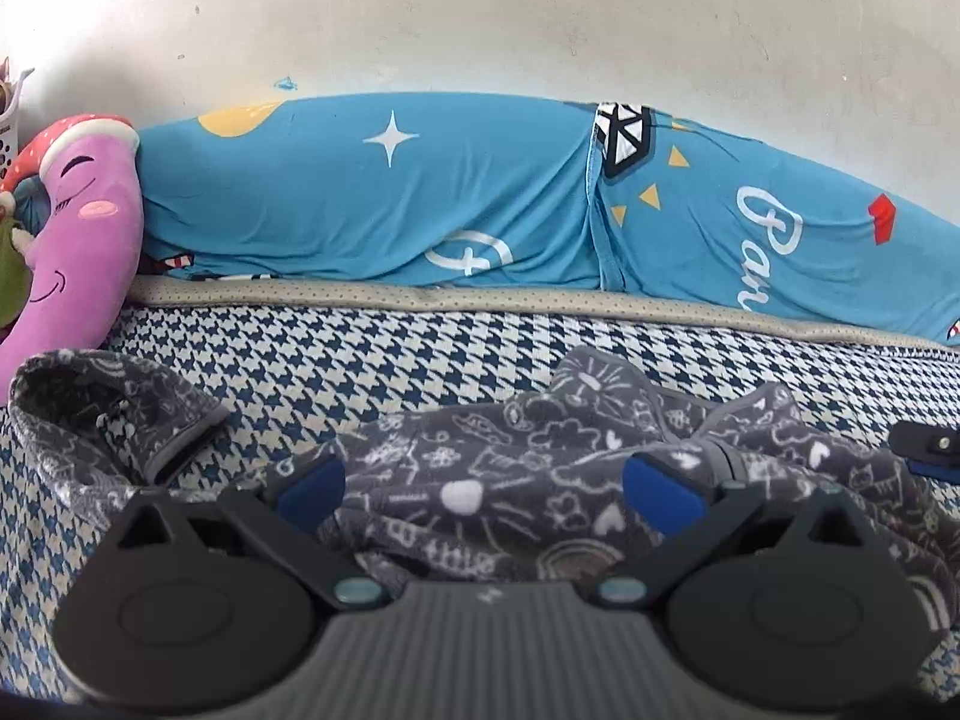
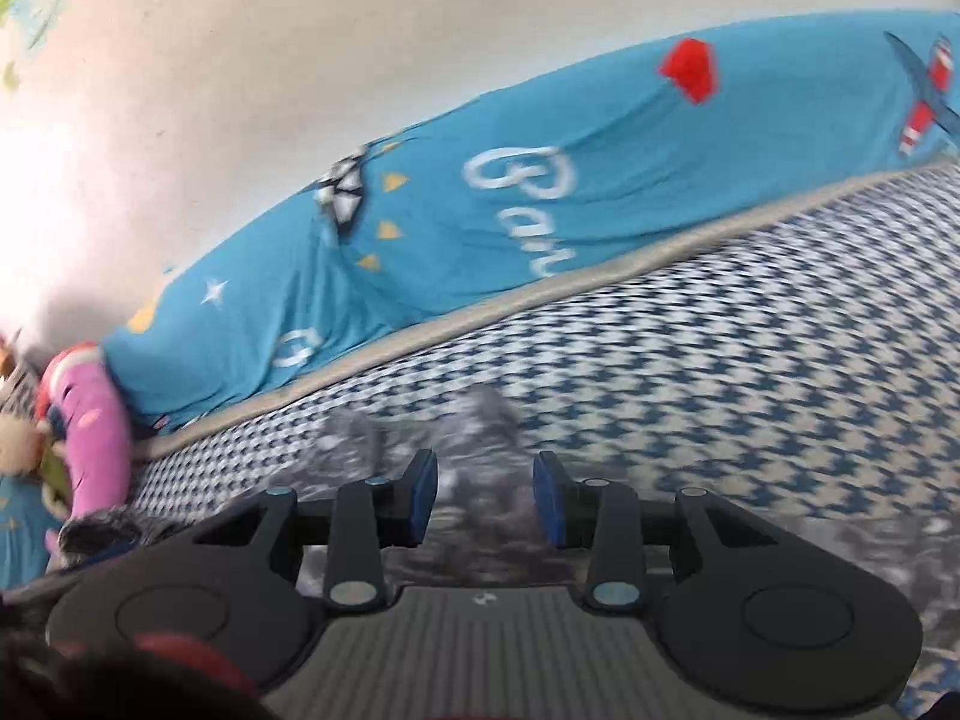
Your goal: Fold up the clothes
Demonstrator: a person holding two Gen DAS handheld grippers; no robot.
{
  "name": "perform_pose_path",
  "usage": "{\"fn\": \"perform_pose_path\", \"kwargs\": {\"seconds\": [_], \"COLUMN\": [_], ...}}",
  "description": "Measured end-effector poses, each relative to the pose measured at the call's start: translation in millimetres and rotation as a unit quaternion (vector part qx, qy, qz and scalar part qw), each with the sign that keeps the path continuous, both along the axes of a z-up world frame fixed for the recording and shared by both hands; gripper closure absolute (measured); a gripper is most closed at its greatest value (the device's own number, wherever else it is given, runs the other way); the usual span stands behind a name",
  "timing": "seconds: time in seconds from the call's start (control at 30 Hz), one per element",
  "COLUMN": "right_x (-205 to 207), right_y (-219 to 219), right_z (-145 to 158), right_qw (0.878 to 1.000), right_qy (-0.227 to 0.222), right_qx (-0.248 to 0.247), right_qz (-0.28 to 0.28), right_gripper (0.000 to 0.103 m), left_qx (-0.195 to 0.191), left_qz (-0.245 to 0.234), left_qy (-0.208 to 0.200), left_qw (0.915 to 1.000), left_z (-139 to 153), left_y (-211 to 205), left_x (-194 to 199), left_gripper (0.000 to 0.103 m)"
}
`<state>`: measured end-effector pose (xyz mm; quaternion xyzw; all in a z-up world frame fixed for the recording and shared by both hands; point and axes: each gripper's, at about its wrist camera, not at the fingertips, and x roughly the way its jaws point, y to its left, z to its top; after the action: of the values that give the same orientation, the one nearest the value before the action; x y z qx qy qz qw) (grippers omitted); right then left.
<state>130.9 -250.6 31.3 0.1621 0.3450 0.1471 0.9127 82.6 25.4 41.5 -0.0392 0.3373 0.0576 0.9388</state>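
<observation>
A grey garment [image 1: 480, 480] printed with white doodles lies crumpled on the blue-and-cream houndstooth bed cover [image 1: 360, 354]. One end of it, perhaps a sleeve [image 1: 120, 414], stretches to the left. My left gripper [image 1: 486, 480] hovers low over the middle of the garment, its blue pads [image 1: 312, 486] wide apart with nothing pinched. In the blurred right wrist view my right gripper [image 2: 486, 495] is over the same grey garment [image 2: 480, 420]. Its jaws stand partly apart, and cloth shows below the gap. A dark part of the right gripper [image 1: 930, 447] shows at the left view's right edge.
A long bolster in blue cartoon-print fabric [image 1: 420, 192] lies along the white wall behind the bed. A pink moon plush [image 1: 84, 228] leans at the far left, beside a white basket [image 1: 15, 120]. Bare houndstooth cover [image 2: 750, 360] stretches to the right.
</observation>
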Motion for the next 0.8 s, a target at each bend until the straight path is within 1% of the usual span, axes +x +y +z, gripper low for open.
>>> {"fn": "perform_pose_path", "kwargs": {"seconds": [0.07,0.13,0.27,0.33,0.4,0.43,0.5,0.63,0.8], "right_x": [-1,-3,-7,-11,-17,-20,-26,-29,-35], "right_y": [12,23,38,43,49,52,55,51,45], "right_z": [-4,-10,-29,-39,-47,-49,-48,-41,-25], "right_qw": [1.0,0.999,0.994,0.99,0.986,0.984,0.983,0.981,0.981], "right_qy": [0.005,0.02,0.069,0.097,0.114,0.117,0.109,0.113,0.085], "right_qx": [-0.002,-0.003,-0.007,-0.004,-0.011,-0.018,-0.032,-0.025,-0.025], "right_qz": [0.025,0.048,0.085,0.105,0.125,0.133,0.146,0.156,0.174], "right_gripper": [0.068,0.068,0.068,0.067,0.067,0.067,0.067,0.067,0.067], "left_qx": [0.003,0.001,0.002,0.002,0.0,-0.001,-0.002,0.006,0.027], "left_qz": [-0.001,-0.002,-0.003,-0.006,-0.012,-0.015,-0.021,-0.032,-0.032], "left_qy": [-0.002,-0.002,-0.005,-0.003,0.003,0.006,0.014,0.037,0.054], "left_qw": [1.0,1.0,1.0,1.0,0.9999,0.9999,0.9997,0.9988,0.9977], "left_z": [0,-1,-2,-4,-6,-7,-11,-23,-36], "left_y": [-1,-3,-6,-8,-10,-11,-15,-22,-28], "left_x": [2,4,7,9,11,12,13,16,16], "left_gripper": [0.0,0.0,0.0,0.0,0.0,0.0,0.0,0.0,0.0]}}
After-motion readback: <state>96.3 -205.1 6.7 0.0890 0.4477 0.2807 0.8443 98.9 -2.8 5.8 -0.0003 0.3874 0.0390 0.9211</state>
